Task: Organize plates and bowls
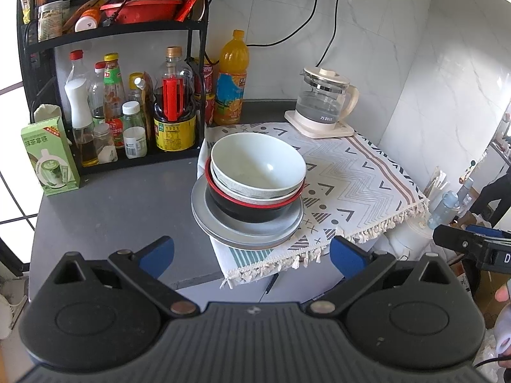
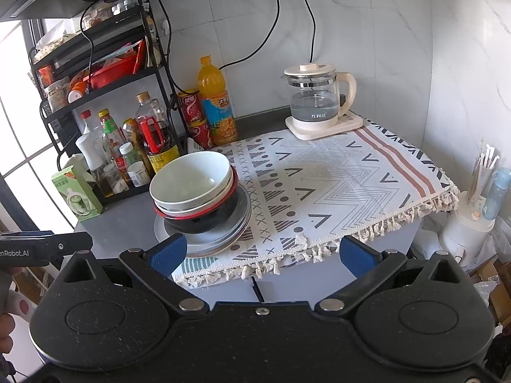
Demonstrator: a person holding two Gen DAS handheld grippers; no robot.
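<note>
A stack stands at the left edge of the patterned cloth (image 1: 357, 172): grey plates (image 1: 204, 217) at the bottom, a black bowl with a red rim (image 1: 249, 212) on them, then a speckled bowl and a pale green bowl (image 1: 255, 162) on top. The stack also shows in the right wrist view, with the plates (image 2: 238, 226) under the pale bowl (image 2: 191, 178). My left gripper (image 1: 252, 252) is open and empty, just in front of the stack. My right gripper (image 2: 262, 250) is open and empty, in front of the stack and the cloth's fringe.
A black rack with sauce bottles (image 1: 172, 108) stands left of the stack. An orange drink bottle (image 1: 231, 79) and a glass kettle (image 1: 322, 99) stand behind. A green carton (image 1: 51, 159) is at the far left. The counter edge runs just below the fringe.
</note>
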